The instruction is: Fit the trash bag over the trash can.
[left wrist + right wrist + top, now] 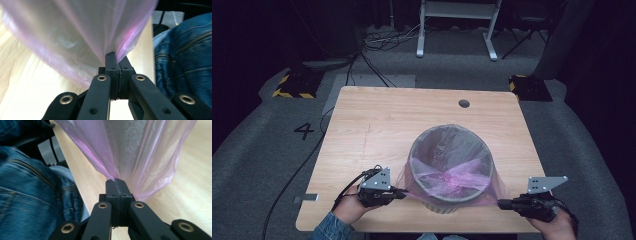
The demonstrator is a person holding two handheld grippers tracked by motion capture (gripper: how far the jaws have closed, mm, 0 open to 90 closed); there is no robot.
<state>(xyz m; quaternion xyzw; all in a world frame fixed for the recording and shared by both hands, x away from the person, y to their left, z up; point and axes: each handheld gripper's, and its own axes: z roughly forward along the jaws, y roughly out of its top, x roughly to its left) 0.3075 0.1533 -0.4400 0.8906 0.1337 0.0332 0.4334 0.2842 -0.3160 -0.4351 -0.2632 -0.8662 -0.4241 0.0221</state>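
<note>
Near edge of table (pixel 362 115): left gripper (pixel 403 192) clamped tight on pink bag (pixel 452 176) film at bin's left side, jaws pressed together w/ plastic pinched between. Right gripper (pixel 501 203) likewise closed on the bag's right-hand edge. Between them, grey bin (pixel 451 150) stands upright, near-centre of table, bag lining it & draped over rim. Far right: cable hole (pixel 464 103).
</note>
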